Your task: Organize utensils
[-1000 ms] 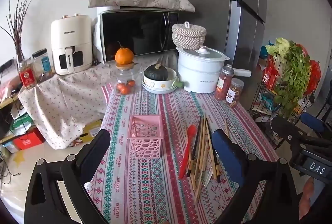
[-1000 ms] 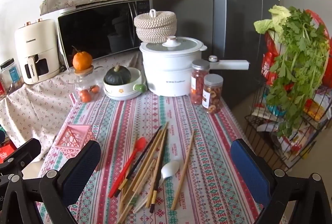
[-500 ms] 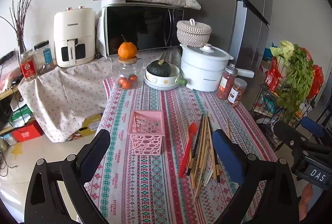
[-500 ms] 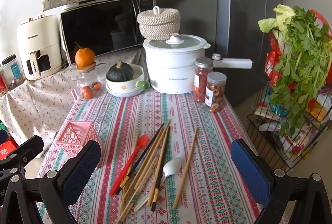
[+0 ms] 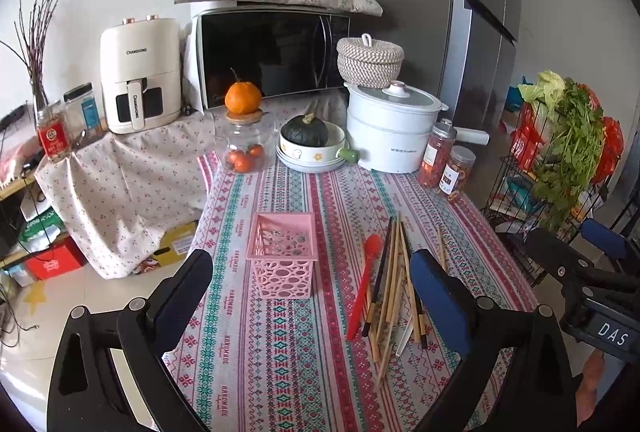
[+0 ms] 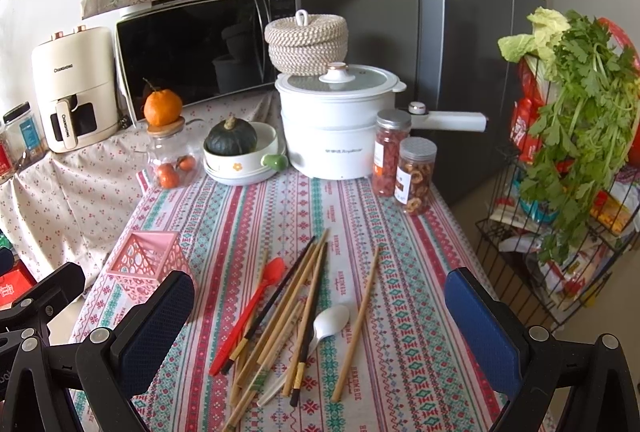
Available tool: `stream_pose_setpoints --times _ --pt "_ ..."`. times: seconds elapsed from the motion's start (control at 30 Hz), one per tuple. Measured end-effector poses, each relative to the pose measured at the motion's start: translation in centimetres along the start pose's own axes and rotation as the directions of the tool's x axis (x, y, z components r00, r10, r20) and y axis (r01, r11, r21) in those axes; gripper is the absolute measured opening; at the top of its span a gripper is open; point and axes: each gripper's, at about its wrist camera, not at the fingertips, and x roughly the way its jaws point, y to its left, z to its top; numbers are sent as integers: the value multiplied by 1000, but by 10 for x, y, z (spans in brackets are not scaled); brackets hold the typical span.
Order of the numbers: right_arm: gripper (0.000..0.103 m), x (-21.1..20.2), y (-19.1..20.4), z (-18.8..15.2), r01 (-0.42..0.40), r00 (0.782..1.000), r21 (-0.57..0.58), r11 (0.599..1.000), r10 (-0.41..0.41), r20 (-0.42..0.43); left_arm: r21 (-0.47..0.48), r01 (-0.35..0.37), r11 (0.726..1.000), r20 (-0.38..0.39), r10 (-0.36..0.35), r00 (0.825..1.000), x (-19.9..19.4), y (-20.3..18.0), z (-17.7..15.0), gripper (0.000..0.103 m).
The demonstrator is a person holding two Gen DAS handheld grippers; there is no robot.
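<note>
A pink perforated basket [image 5: 282,256] [image 6: 146,266] stands empty on the patterned tablecloth. To its right lies a loose pile of wooden chopsticks [image 5: 394,284] [image 6: 296,308], a red spoon [image 5: 364,286] [image 6: 250,314], dark chopsticks and a white spoon [image 6: 326,324]. One wooden chopstick [image 6: 358,324] lies apart on the right. My left gripper [image 5: 312,292] hangs open above the near table edge, its fingers framing the basket and the pile. My right gripper [image 6: 320,320] is open too, over the utensils. Neither holds anything.
At the table's far end stand a white pot [image 6: 336,124], two snack jars [image 6: 402,164], a bowl with a green squash [image 6: 240,148] and a glass jar topped by an orange [image 6: 168,136]. A wire rack with greens [image 6: 568,160] flanks the right edge. Microwave and air fryer sit behind.
Both cameras have risen and pulled back slightly, so the table appears lower and the appliances fuller. Basket and utensils have not moved. Both grippers stay open.
</note>
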Motion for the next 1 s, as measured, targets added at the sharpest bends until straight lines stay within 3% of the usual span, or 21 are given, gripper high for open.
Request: stream_pose_setpoints --times 1.0 --pt "103 7 2 -2 -8 1000 -13 1000 8 -23 13 -32 999 -18 33 999 4 -2 -1 100"
